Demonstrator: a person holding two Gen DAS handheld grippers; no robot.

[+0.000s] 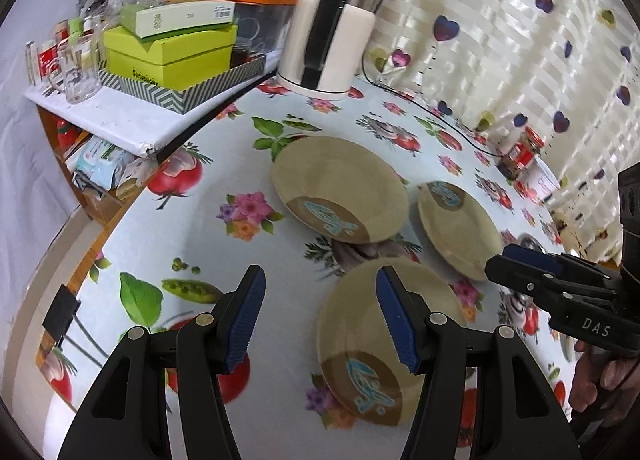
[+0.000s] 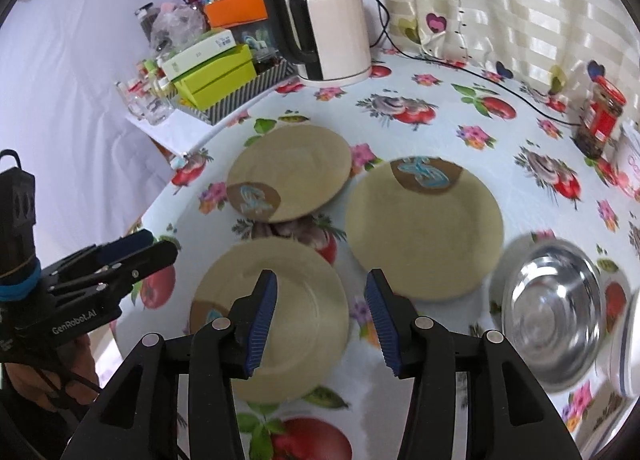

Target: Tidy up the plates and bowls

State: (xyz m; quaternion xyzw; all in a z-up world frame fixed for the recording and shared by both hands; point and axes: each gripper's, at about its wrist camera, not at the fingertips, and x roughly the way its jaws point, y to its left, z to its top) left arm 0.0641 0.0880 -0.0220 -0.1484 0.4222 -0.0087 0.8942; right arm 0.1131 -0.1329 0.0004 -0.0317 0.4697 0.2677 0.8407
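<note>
Floral tablecloth (image 2: 440, 120) below — left gripper (image 1: 320, 316) and right gripper (image 2: 322, 314) hover spread wide over nearest plate (image 2: 312, 324).

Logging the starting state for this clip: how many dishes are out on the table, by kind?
Beige plates: 3, near, far left, right
Steel bowls: 1
Total: 4
A white rim at the right edge, beside the bowl, is cut off; I cannot tell what it is, so it is not counted.
</note>
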